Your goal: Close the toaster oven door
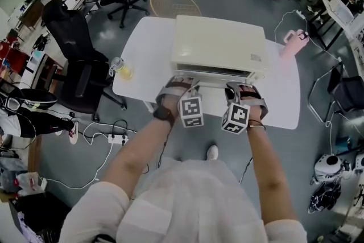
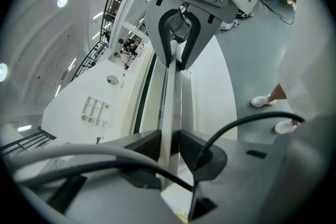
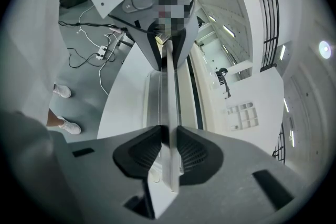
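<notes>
Cream boxy metal toaster oven [image 1: 219,45] sits at frame centre on the white table [image 1: 148,48]. Left gripper [image 2: 169,152] and right gripper [image 3: 169,147] are each pinched narrow on the door's thin white handle bar [image 2: 169,107], side by side. Likely a stiff, light, hinged door. The smooth bar could slip, so keep hold near both ends and push evenly.

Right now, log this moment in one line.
left gripper: shut on handle | right gripper: shut on handle | oven: on table | door: closure unclear
</notes>
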Demonstrator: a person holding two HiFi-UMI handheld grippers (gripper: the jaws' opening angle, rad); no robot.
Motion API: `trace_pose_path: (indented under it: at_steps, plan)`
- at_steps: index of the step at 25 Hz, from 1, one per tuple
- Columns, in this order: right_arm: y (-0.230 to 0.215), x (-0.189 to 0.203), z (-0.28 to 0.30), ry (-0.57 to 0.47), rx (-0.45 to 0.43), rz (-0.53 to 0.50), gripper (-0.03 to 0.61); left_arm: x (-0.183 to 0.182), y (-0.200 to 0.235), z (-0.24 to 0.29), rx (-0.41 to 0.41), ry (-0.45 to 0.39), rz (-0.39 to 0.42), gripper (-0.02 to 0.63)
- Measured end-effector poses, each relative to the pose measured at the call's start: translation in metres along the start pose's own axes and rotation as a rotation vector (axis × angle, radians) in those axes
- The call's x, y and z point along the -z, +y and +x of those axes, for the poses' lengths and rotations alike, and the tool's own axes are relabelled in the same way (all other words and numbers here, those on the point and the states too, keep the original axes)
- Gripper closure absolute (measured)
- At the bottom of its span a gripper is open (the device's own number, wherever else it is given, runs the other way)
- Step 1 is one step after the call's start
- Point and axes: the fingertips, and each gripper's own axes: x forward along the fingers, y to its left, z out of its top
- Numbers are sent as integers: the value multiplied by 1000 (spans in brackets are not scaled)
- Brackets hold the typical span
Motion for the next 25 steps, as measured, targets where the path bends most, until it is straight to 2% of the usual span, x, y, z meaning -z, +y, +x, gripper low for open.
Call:
trace_pose_path:
  at_steps: [25]
  plan:
    - [-27,5,14,-3,15,-2,477,-2,27,16,-14,10,3,508]
